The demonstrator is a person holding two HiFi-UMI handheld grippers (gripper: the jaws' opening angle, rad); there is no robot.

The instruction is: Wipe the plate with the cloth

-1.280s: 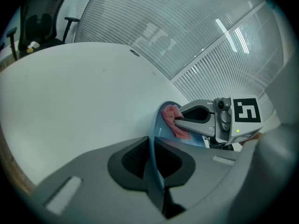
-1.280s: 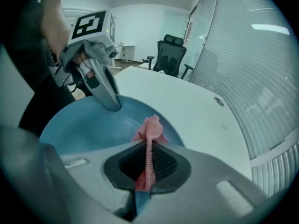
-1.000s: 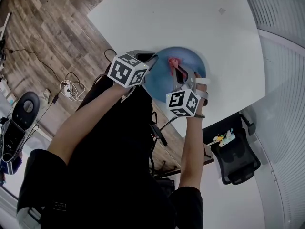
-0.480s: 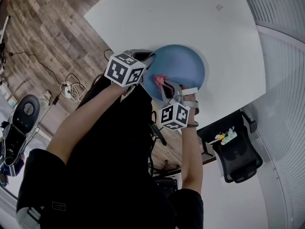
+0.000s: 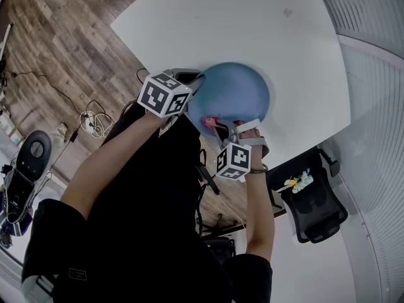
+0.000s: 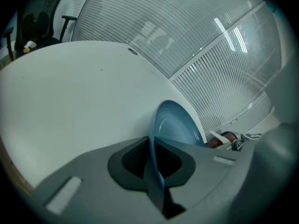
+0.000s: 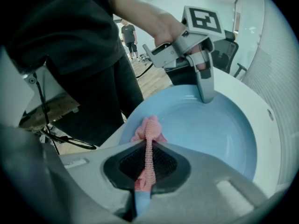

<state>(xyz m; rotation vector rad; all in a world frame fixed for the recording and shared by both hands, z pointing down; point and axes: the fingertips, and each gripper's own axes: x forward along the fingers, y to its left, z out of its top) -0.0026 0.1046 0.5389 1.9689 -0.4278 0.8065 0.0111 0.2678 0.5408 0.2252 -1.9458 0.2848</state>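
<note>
The plate (image 7: 210, 129) is clamped at its rim by the left hand-held gripper (image 6: 153, 160). The cloth (image 7: 148, 134) is pinched in the right hand-held gripper (image 7: 145, 169), with the plate face just ahead.

White table (image 5: 252, 24) with a rounded outline is standing on wood flooring (image 5: 57, 36). Blue plate (image 5: 237, 87) is sitting on the top, right at the near edge by the person. Can't tell whether its rim is overhanging that edge, or whether it's lying flat or tipped. Small grey spot (image 5: 288, 11) is showing on the top toward the far side, well apart from the plate. It's too small to identify.
</note>
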